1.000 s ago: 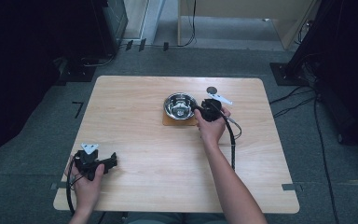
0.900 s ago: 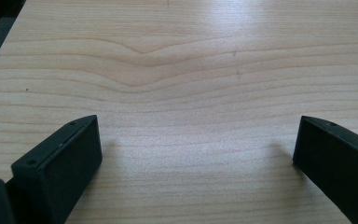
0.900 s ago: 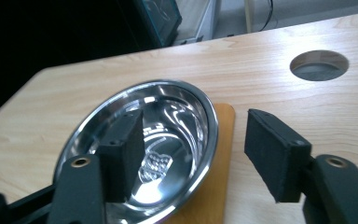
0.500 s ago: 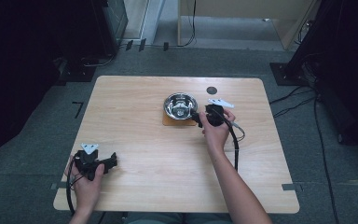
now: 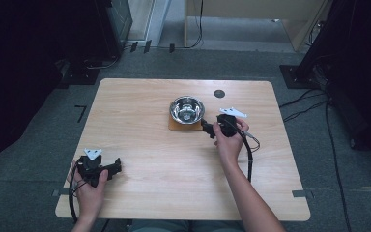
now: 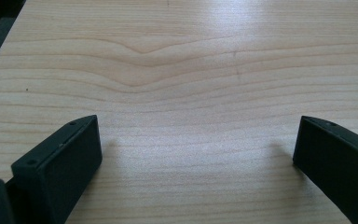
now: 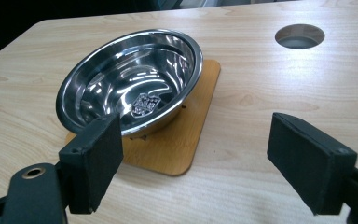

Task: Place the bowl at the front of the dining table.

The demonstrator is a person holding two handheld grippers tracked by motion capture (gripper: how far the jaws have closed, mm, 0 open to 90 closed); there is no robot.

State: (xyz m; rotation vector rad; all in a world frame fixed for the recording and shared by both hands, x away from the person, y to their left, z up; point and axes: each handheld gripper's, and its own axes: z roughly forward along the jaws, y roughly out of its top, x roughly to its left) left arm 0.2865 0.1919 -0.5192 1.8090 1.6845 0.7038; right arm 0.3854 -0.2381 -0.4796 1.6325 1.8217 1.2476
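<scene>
Dark emblem inside steel bowl (image 7: 135,79), unreadable, "7"-like mark on floor (image 5: 80,113)

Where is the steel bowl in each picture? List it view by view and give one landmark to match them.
High view: the steel bowl sits on a brown mat at the table's middle rear, just left of the right gripper.
Left gripper view: bare wooden table between the open jaws; the bowl is not in this picture.
Right gripper view: the bowl is upper left, beyond the left jaw.
Shared landmark: the round hole in the tabletop.
</scene>
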